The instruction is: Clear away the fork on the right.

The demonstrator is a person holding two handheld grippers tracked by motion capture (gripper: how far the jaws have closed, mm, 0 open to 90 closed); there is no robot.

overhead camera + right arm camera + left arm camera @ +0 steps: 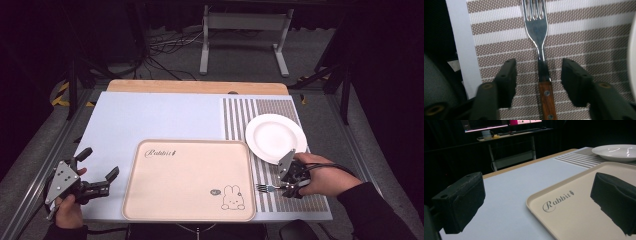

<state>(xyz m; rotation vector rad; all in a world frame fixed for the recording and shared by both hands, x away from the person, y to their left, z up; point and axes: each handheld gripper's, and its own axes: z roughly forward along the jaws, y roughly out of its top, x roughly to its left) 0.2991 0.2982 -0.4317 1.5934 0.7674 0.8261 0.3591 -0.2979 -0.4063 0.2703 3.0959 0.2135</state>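
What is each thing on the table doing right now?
Tray: flat, nothing on it.
Plate: empty, on the striped mat.
Fork: lying flat on the mat, not gripped.
Left gripper: open, beside the tray.
Right gripper: open, one jaw either side of the fork's neck.

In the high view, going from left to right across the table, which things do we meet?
Left tool → beige rabbit tray → fork → right tool. The white plate is left out because it overlaps these.
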